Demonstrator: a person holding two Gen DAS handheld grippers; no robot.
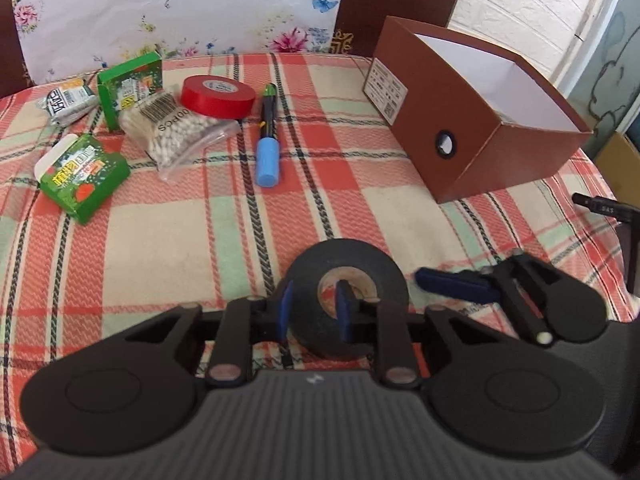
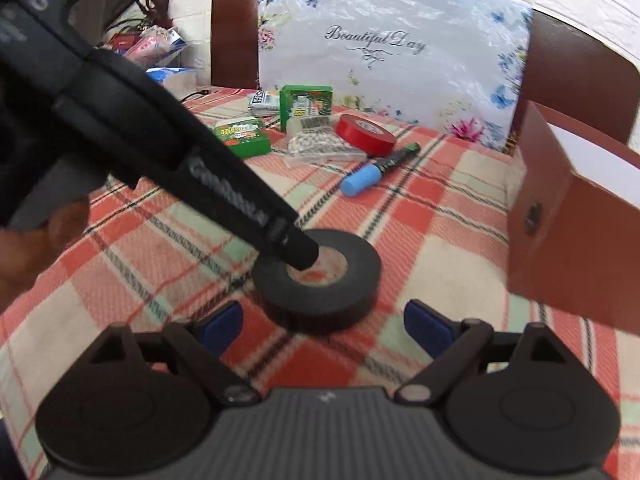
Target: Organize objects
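Had my left gripper (image 1: 314,310) pinching wall of black tape roll (image 1: 352,268), one finger in core. My right gripper (image 2: 324,322) wide, empty, just behind roll. Brown box (image 1: 472,136) beyond, right.

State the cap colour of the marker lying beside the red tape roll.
Light blue cap, clearest in the left wrist view.

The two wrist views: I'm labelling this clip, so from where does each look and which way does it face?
Left wrist: sits on the left gripper, angled down across the checked table; own fingers straddle the black tape roll's wall; right gripper beside.
Right wrist: sits on the right gripper, open, facing the same roll; the left gripper crosses in.
Shared: roll, brown box, blue marker.
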